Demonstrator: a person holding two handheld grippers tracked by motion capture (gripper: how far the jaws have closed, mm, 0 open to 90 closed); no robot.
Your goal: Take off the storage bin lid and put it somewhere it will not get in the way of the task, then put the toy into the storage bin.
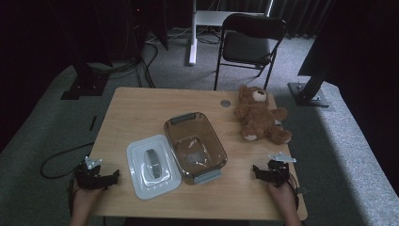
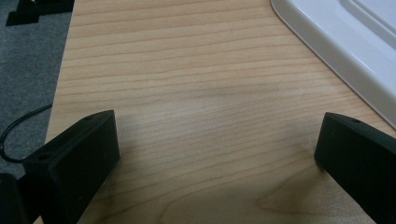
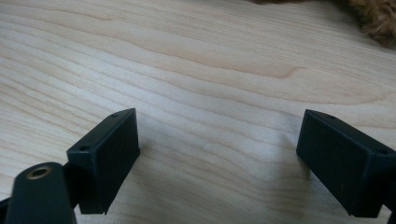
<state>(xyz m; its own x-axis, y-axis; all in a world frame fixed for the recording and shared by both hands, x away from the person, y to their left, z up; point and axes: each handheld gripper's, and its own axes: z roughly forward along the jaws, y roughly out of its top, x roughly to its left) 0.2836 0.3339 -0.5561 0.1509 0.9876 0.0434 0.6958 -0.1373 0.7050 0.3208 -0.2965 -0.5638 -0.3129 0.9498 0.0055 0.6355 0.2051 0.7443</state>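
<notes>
High view | white rectangular lid (image 1: pixel 153 165) beside clear brown tub (image 1: pixel 195 147) | both fingers apart

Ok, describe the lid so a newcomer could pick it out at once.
Start at the wooden table and find the clear brown container at its middle. The lid lies flat against that container's left side, toward the person. It is the one pale, whitish rectangle, with a grey handle in its centre.

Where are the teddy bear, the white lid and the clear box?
Teddy bear (image 1: pixel 259 117): high view, on its belly.
Lid (image 1: pixel 152 165): high view, on its raised middle, beside the handle.
Box (image 1: pixel 194 147): high view, on its bare see-through floor.
</notes>
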